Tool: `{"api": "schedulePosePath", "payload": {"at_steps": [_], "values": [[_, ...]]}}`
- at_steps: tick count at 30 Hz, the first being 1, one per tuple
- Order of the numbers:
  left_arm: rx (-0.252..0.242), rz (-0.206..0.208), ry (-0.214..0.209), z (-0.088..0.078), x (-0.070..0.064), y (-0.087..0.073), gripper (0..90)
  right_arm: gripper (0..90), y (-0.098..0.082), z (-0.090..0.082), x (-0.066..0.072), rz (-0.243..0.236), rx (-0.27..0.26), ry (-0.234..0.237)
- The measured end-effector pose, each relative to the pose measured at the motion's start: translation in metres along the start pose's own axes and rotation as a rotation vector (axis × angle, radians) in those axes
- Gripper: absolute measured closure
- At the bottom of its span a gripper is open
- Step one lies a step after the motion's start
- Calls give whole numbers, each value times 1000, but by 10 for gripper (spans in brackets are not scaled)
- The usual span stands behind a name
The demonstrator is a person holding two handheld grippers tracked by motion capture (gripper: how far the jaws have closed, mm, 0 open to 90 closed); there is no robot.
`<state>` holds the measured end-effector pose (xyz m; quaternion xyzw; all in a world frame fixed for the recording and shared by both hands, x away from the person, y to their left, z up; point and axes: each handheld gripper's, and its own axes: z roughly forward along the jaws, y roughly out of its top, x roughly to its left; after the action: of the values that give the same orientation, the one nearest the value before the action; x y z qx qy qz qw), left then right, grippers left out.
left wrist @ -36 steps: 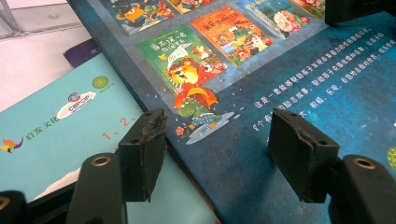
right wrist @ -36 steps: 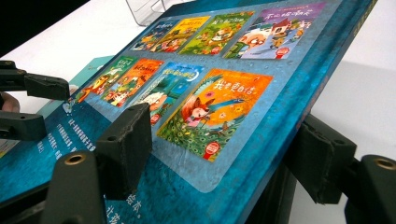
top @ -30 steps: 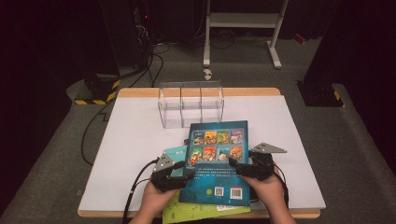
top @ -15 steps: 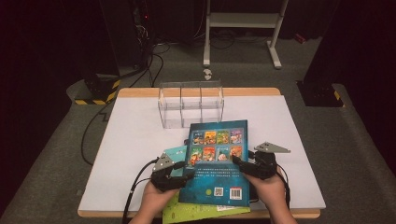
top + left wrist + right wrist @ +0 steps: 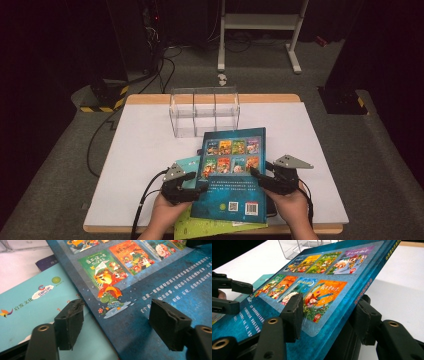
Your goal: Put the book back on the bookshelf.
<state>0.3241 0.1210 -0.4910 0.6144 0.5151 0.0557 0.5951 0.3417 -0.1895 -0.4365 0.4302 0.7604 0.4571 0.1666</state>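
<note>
A large dark blue hardcover picture book (image 5: 231, 175), its back cover up with two rows of small bright cover pictures, lies at the near edge of a white table top (image 5: 145, 150). Its long axis runs away from the person towards a clear plastic divided rack (image 5: 204, 111), which stands just beyond the book's far edge.

The right gripper (image 5: 264, 178) sits at the book's right long edge. In the right gripper view that edge is tilted up off the table and passes between the two black jaws: one pad (image 5: 293, 315) lies on the cover, the other sits at the spine side below. The jaws have just been closing on the edge; whether they fully pinch it yet, I cannot tell.

The left gripper (image 5: 192, 181) is at the book's left long edge, about level with the right one. Its jaws have just been opening and stand wide, one pad (image 5: 70, 322) over a thin pale teal booklet (image 5: 32, 305) that lies under the book's left side, the other above the blue cover. They grip nothing.

So the right hand looks to be the one lifting, with the rack straight ahead along the book's length.

A yellow-green sheet (image 5: 210, 227) pokes out under the book at the table's near wooden rim. Around the table the room is dark, with grey carpet, trailing black cables and a white metal stand (image 5: 260, 30) beyond the rack.
</note>
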Motion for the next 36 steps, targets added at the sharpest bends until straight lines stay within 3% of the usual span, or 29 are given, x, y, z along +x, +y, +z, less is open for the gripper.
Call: {"api": "schedulePosePath", "payload": {"at_steps": [11,18,36], "values": [[14,-59,-59,3,3,4,198,461,1,-10,12,-69,-56,-12],[15,-89,-70,5,5,7,164,462,2,-12,16,-102,-79,-11],[27,-145,-106,6,8,12,130,463,3,-19,23,-143,-121,-12]]}}
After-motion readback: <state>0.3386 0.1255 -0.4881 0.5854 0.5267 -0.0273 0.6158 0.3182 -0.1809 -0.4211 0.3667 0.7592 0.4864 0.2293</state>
